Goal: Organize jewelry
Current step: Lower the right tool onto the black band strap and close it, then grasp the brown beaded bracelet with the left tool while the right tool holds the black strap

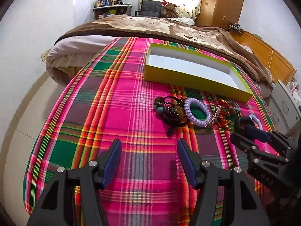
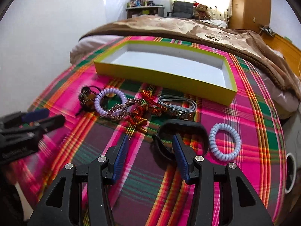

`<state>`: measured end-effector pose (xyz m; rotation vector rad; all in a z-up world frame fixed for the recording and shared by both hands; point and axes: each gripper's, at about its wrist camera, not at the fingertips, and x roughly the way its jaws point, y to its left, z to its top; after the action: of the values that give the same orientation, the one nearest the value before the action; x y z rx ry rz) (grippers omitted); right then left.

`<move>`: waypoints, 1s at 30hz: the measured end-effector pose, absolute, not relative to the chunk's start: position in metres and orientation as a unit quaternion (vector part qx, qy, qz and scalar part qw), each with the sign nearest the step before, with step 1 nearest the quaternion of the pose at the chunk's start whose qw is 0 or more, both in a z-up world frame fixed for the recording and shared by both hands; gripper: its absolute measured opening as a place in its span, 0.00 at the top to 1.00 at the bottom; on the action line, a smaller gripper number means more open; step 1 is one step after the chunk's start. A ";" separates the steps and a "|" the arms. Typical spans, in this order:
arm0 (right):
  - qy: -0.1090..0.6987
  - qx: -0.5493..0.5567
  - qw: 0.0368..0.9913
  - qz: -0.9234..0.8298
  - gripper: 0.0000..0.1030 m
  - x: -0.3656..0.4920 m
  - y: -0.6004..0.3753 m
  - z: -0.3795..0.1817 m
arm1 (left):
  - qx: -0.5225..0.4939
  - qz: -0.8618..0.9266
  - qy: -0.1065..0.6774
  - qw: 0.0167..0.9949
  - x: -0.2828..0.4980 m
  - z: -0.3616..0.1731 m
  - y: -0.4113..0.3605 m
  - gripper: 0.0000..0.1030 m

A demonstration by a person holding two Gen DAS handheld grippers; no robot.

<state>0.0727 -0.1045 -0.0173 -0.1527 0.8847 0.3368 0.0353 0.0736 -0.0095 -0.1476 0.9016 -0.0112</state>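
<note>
Jewelry pile [image 2: 131,109] sits on plaid cloth [image 1: 131,113], just ahead of both tongs. Right tongs [image 2: 150,146] spread wide, nothing gripped; black band [image 2: 188,128] loops around right fingertip, its strap end lying in the gap. Pale blue coil tie [image 2: 224,144] just right of them. Left tongs [image 1: 149,146] spread wide, empty, over bare cloth; purple coil tie [image 1: 197,112] and dark bead tangle [image 1: 169,111] ahead-right. Yellow-green box [image 2: 165,82] with white inside beyond pile, nothing in it.

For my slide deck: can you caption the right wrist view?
Open right hand-held gripper nears a black band among jewelry before an empty yellow box.
</note>
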 end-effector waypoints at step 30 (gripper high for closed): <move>0.402 -0.003 0.903 0.150 0.90 0.071 -0.137 -0.003 | -0.059 -0.054 0.446 0.892 0.083 -0.008 0.052 0.45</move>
<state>0.0715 -0.1375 -0.0034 -0.0064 0.8319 0.3092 0.0829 0.0524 -0.0080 -0.1226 0.9248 -0.1130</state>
